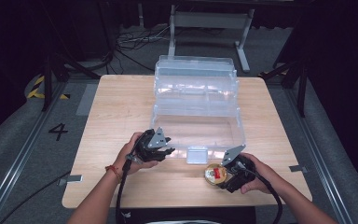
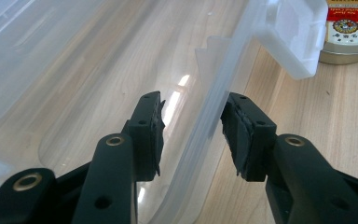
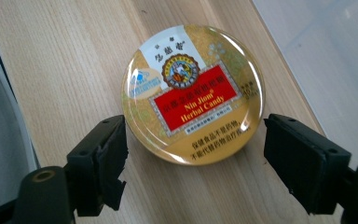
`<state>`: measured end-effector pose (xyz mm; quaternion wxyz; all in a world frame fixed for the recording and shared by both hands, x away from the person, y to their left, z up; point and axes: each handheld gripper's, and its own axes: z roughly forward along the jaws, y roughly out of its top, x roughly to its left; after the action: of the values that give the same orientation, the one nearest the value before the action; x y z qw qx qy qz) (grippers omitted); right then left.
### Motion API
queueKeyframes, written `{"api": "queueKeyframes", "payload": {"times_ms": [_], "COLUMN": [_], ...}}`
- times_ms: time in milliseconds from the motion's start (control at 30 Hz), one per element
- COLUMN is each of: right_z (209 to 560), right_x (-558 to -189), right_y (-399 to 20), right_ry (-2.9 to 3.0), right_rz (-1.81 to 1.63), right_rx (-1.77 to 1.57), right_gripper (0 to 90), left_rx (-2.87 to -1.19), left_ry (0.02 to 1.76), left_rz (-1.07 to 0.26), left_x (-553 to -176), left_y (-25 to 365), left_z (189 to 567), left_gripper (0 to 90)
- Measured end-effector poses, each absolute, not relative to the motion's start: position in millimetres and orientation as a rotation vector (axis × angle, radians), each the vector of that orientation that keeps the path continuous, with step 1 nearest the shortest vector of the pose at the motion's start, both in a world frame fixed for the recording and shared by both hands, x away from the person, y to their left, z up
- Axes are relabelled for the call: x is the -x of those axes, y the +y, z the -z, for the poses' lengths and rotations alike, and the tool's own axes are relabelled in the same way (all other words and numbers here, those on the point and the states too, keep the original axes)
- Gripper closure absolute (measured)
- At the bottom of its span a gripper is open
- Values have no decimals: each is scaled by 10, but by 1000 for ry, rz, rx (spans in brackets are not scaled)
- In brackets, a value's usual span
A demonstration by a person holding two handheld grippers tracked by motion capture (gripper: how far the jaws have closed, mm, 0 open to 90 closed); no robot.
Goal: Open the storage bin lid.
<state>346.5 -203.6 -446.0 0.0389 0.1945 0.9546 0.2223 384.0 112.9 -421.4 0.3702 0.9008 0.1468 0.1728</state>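
Note:
A round gold tin [image 3: 193, 93] with a red "Herbal Candy" label lies flat on the wooden table [image 1: 121, 107], in front of a clear plastic box [image 1: 240, 135] whose lid [image 1: 196, 74] stands open at the back. My right gripper [image 3: 193, 130] is open, one jaw on each side of the tin's near half and neither touching it; from above, the right gripper [image 1: 222, 174] sits just right of the tin [image 1: 213, 173]. My left gripper [image 2: 191, 135] is open astride the box's front wall [image 2: 214, 98], with a gap at the left pad; the left gripper [image 1: 165, 148] is at the box's front left.
A frosted latch tab [image 1: 196, 155] hangs from the middle of the box's front edge, between the two grippers; the same latch tab [image 2: 291, 32] sits beside the tin [image 2: 349, 32]. The table's front edge lies close behind both hands. Bare wood spreads to the left and right of the box.

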Motion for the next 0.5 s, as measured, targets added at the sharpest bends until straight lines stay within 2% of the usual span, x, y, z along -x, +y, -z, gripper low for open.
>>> {"api": "queueKeyframes", "payload": {"times_ms": [500], "right_z": [4462], "right_x": [-3543], "right_y": [-1693], "right_ry": [2957], "right_rz": [-521], "right_rx": [-549], "right_gripper": [187], "left_rx": [-2308], "left_ry": [377], "left_rz": [-440], "left_x": [-3842], "left_y": [1133], "left_z": [4212], "left_gripper": [585]}}
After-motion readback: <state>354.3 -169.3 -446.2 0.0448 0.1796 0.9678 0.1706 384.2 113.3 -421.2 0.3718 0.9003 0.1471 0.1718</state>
